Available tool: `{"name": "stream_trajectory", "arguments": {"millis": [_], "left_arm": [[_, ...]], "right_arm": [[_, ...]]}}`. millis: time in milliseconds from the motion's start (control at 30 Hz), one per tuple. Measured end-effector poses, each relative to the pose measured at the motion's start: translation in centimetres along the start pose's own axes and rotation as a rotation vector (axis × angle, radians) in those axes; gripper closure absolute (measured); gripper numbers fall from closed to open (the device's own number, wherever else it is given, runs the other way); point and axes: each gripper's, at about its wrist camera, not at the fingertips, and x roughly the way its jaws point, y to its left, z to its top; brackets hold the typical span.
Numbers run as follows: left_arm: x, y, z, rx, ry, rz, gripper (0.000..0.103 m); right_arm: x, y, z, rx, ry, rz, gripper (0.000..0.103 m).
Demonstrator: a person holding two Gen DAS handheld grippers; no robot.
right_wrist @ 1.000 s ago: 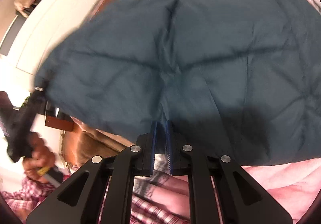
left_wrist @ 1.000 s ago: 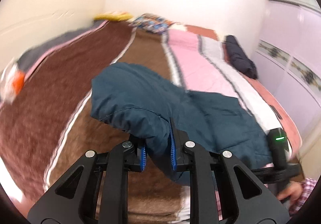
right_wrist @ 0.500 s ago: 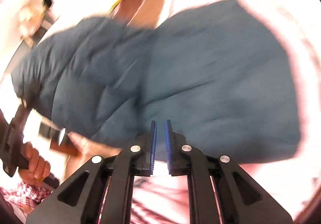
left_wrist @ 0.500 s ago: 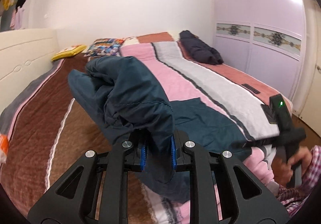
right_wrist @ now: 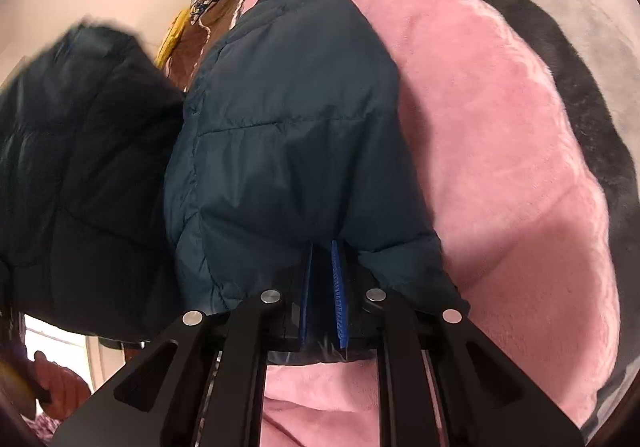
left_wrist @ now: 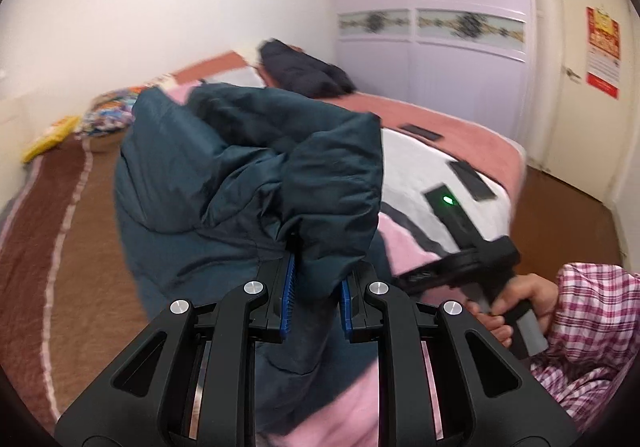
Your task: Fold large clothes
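Observation:
A dark teal padded jacket point(left_wrist: 248, 167) is held up over the bed point(left_wrist: 68, 231). My left gripper point(left_wrist: 316, 275) is shut on a bunched fold of it, and the cloth hangs over and below the pads. My right gripper point(right_wrist: 323, 259) is shut on the jacket's edge point(right_wrist: 296, 135), low over the pink blanket point(right_wrist: 500, 151). In the left wrist view, the right gripper's body point(left_wrist: 460, 231) with its green light shows at the right, in a hand. A darker raised part of the jacket point(right_wrist: 80, 151) fills the left of the right wrist view.
The bed has a brown, pink, white and dusty-rose striped blanket. A dark folded garment point(left_wrist: 304, 75) lies at its far end, with a patterned pillow point(left_wrist: 108, 119) and a yellow item point(left_wrist: 48, 139). Flat black objects point(left_wrist: 472, 179) lie on the bed's right. Lilac wardrobe doors point(left_wrist: 432, 59) stand beyond.
The left gripper has lifted its fold of the jacket and swung right towards the wardrobe. The right gripper has moved down close to the pink blanket, keeping hold of the jacket.

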Motion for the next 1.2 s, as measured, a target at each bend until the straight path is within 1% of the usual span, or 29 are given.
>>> {"name": "stream_trajectory", "arguments": {"millis": [100, 133, 333, 467, 567, 633, 767, 867, 967, 1067, 1100, 1133, 1167, 1200], "left_arm": [[2.4, -1.4, -0.4, 0.007, 0.051, -0.063, 0.086], [3.2, -1.7, -0.5, 0.012, 0.066, -0.080, 0.086], [7.1, -3.7, -1.7, 0.062, 0.166, -0.151, 0.086], [9.1, -4.0, -2.9, 0.052, 0.224, -0.186, 0.085], [10.0, -3.7, -3.9, 0.012, 0.251, -0.204, 0.085], [10.4, -3.6, -4.0, 0.004, 0.263, -0.209, 0.084], [10.8, -4.3, -4.5, 0.040, 0.271, -0.189, 0.083], [10.5, -4.7, -4.8, 0.045, 0.267, -0.177, 0.082], [10.4, -4.6, -4.8, 0.033, 0.268, -0.172, 0.080], [10.3, -4.6, -4.5, 0.026, 0.272, -0.165, 0.078], [10.2, -4.6, -4.4, 0.024, 0.272, -0.162, 0.075], [10.1, -4.7, -4.4, 0.023, 0.273, -0.161, 0.069], [10.1, -4.8, -4.3, 0.024, 0.273, -0.163, 0.067], [10.0, -5.1, -4.1, 0.027, 0.272, -0.159, 0.064]], "right_arm": [[-0.8, -0.9, 0.0, 0.003, 0.006, 0.027, 0.089], [-0.5, -0.6, 0.1, 0.010, 0.005, 0.034, 0.089], [-0.9, -1.6, -0.2, 0.035, -0.002, 0.072, 0.089], [-0.7, -2.0, -0.3, 0.047, 0.002, 0.092, 0.090], [-1.1, -2.7, -0.4, 0.071, 0.006, 0.108, 0.091], [-1.7, -3.1, -0.6, 0.076, 0.004, 0.104, 0.092], [-3.9, -3.2, -1.2, 0.069, -0.023, 0.073, 0.092], [-6.7, -3.6, -1.8, 0.070, -0.074, 0.020, 0.092], [-9.9, -2.9, -2.5, 0.055, -0.154, -0.046, 0.089], [-13.1, -0.8, -2.8, 0.003, -0.221, -0.053, 0.089], [-13.9, -0.3, -2.9, -0.015, -0.235, -0.055, 0.089], [-14.8, 0.4, -2.8, -0.040, -0.248, -0.056, 0.089], [-15.3, 1.2, -2.8, -0.059, -0.256, -0.051, 0.089], [-14.8, 2.3, -3.5, -0.071, -0.260, -0.045, 0.089]]}}
